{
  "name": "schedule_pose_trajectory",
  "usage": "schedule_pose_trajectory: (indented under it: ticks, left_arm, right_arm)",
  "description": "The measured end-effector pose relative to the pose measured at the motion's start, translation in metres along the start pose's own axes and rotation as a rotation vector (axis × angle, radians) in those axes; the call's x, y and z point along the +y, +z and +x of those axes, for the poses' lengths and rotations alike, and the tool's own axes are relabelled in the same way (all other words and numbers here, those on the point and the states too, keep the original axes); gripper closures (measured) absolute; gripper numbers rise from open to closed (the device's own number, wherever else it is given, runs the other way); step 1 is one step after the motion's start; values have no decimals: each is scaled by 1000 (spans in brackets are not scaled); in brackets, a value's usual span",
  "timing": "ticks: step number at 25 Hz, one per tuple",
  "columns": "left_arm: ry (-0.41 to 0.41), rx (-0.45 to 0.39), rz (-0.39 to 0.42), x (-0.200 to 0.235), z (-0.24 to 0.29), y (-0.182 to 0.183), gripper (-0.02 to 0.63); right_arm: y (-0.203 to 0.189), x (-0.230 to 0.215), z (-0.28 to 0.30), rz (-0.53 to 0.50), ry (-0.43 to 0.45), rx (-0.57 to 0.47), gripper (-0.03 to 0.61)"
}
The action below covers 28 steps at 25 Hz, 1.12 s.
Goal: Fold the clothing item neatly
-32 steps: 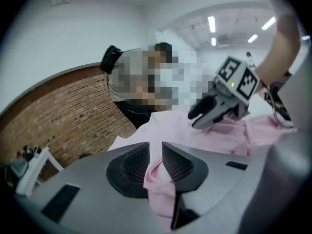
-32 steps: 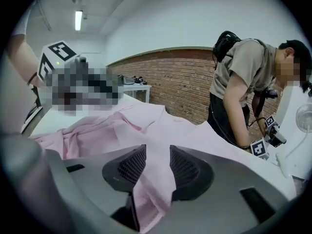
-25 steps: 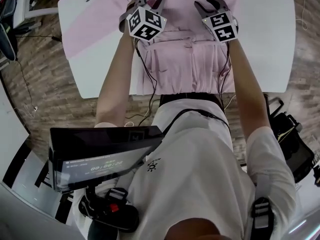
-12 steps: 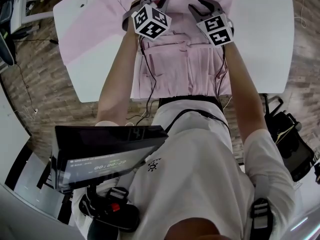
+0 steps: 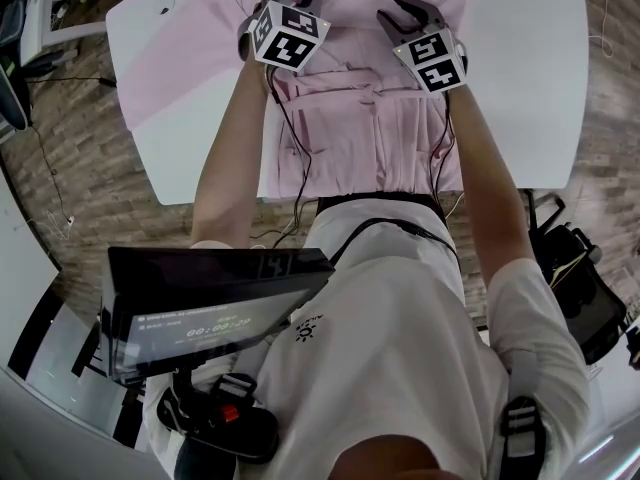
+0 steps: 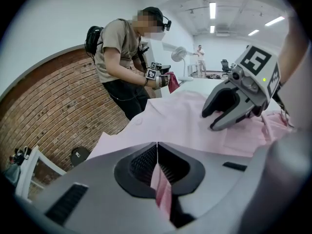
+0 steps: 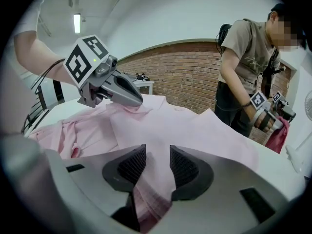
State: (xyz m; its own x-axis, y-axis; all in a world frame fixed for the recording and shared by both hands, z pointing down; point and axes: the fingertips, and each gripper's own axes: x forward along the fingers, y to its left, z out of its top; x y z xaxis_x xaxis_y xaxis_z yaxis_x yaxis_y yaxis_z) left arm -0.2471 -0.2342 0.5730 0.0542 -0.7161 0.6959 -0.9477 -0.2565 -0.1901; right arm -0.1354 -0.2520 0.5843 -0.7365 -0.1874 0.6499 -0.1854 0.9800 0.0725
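White table (image 5: pixel 520 78) is carrying the pink garment (image 5: pixel 370 128), which is lying along the middle of the surface between the left and right edges, its lower end hanging over the near edge against the person and one flat panel spreading toward the far left corner. Spreading it flat in this way is probably serving to expose the seams before folding. A dark screen (image 5: pixel 200 308) is hanging at the person's chest; its pale digits are showing but are too blurred to read reliably. The left gripper (image 6: pixel 157 152) is working at the garment's far part: its jaws have just been closing and are now pressed together, pinching a thin ridge of pink fabric, apparently to lift that side. The right gripper (image 7: pixel 157 165) is resting just beside it on the same far part, jaws spread, straddling a rumpled ridge of cloth without the pads pressing it; it is likely waiting to take a matching hold so that both sides rise evenly. Each marker cube (image 5: pixel 290 36) is showing black-and-white square patterns only; no brand name or legible word is appearing anywhere.
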Motion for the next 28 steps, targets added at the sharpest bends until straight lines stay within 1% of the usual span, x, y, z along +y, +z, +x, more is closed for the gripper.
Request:
schedule_pose_trajectory:
  ticks: [3,10,15,18,20,25,28]
  left_arm:
    - [25,-9,-21,10,-4,-1,604]
    - [79,4,-32,36,-11,-8,604]
    - [112,26,-18,57,-13,-17,604]
    - [126,49,-24,70,-12,-26,604]
    - [128,62,-55,78,-11,-33,604]
    - [130,91,-192,91,-10,-54,604]
    - [164,85,-279,102,-16,-62,603]
  right_arm:
    - [-3,1,1,-3,3,5,426]
    - [-6,-2,2,-9,-1,14,426]
    - [-8,-3,1,-12,-2,21,426]
    - [-7,-3,0,-16,-3,23,426]
    - [-8,-5,0,-17,-3,24,426]
    - [-7,-7,0,-17,-4,24,426]
    - [-7,-6,1,-14,4,24,426]
